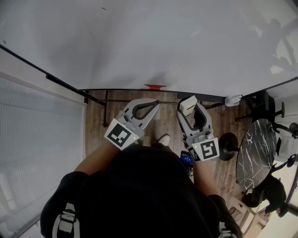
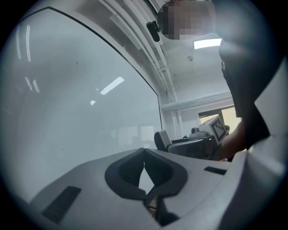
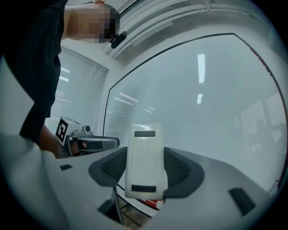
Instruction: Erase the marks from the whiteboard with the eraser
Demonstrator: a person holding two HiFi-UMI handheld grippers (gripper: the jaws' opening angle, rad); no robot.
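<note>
The whiteboard (image 1: 163, 37) fills the upper head view and looks almost bare; one tiny dark mark (image 1: 103, 8) shows near its top, seen too as a speck (image 2: 76, 62) in the left gripper view. A white eraser (image 1: 188, 106) stands upright between the jaws of my right gripper (image 1: 191, 108), a short way in front of the board's lower edge. In the right gripper view the eraser (image 3: 144, 166) fills the gap of the right gripper (image 3: 144, 157), facing the whiteboard (image 3: 202, 112). My left gripper (image 1: 156, 103) is beside it, shut with nothing in it; its tips meet (image 2: 144, 151).
A red item (image 1: 155, 86) lies on the board's tray ledge, and a white object (image 1: 233, 99) sits at the ledge's right end. A round marble table (image 1: 255, 153) and a black stool (image 1: 228, 146) stand at the right. Window blinds (image 1: 32, 139) run along the left.
</note>
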